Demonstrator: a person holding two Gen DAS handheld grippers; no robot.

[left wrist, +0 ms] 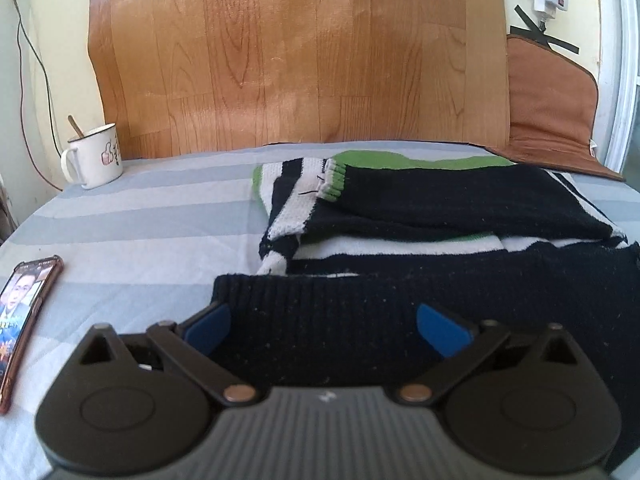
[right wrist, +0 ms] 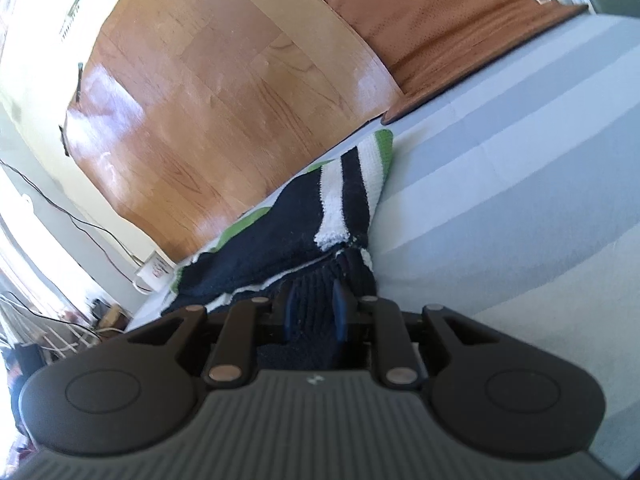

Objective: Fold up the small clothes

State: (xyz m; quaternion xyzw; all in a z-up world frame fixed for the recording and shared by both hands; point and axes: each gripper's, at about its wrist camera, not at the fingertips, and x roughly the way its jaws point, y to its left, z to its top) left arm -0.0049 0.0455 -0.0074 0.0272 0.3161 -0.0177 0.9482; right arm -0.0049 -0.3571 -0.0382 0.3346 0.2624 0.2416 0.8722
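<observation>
The sweater (left wrist: 440, 216), knitted in black, white and green, lies partly folded on the striped grey sheet (left wrist: 160, 216), toward the right side of my left wrist view, with one sleeve laid across the body and its green-edged cuff (left wrist: 334, 182) pointing left. The black ribbed hem sits nearest to me. My left gripper (left wrist: 324, 326) has its jaws spread wide, one blue pad (left wrist: 210, 326) on each side of the hem's left portion; the fabric lies between the pads, but they are not closed on it. My right gripper (right wrist: 312, 314) is tilted, and its jaws stand close together with black ribbed knit pinched between the blue pads (right wrist: 339, 312), so it has hold of the sweater's edge. Left of the garment, well apart from it, a phone (left wrist: 24, 320) with a lit screen lies on the sheet. Farther back, near the wall, stands a white enamel mug (left wrist: 94, 156) with a stick in it. A wood-grain panel (left wrist: 296, 52) rises behind the bed, and a brown mat (left wrist: 548, 112) leans beside it at the right.
</observation>
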